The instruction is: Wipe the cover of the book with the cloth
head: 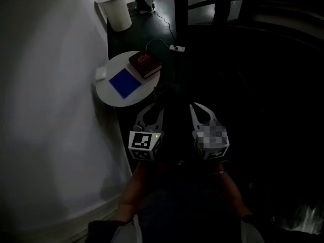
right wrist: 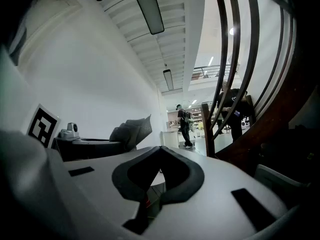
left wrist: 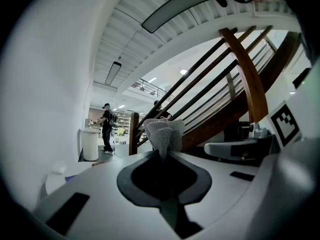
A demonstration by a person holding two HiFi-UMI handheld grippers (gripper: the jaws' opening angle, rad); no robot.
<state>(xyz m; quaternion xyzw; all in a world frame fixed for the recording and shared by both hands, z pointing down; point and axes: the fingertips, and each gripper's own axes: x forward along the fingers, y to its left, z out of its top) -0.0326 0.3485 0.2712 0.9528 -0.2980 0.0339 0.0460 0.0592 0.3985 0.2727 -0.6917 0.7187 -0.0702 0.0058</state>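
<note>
A dark red book [head: 145, 63] lies on the far side of a small round white table [head: 109, 94], ahead and left of both grippers. My left gripper [head: 153, 108] [left wrist: 162, 154] is shut on a bunched grey cloth [left wrist: 162, 133], which sticks up past its tips and looks dark in the head view [head: 164, 92]. My right gripper [head: 202, 110] [right wrist: 160, 149] is shut with nothing in it, level with the left one. The cloth [right wrist: 131, 131] also shows at the left of the right gripper view. Both grippers are short of the table, in the air.
A blue square [head: 125, 82] and a small white object [head: 100, 73] also lie on the table. A white wall runs along the left. A white bin [head: 115, 9] and a power strip [head: 177, 48] sit on the dark floor beyond. A wooden stair railing [left wrist: 245, 79] rises on the right.
</note>
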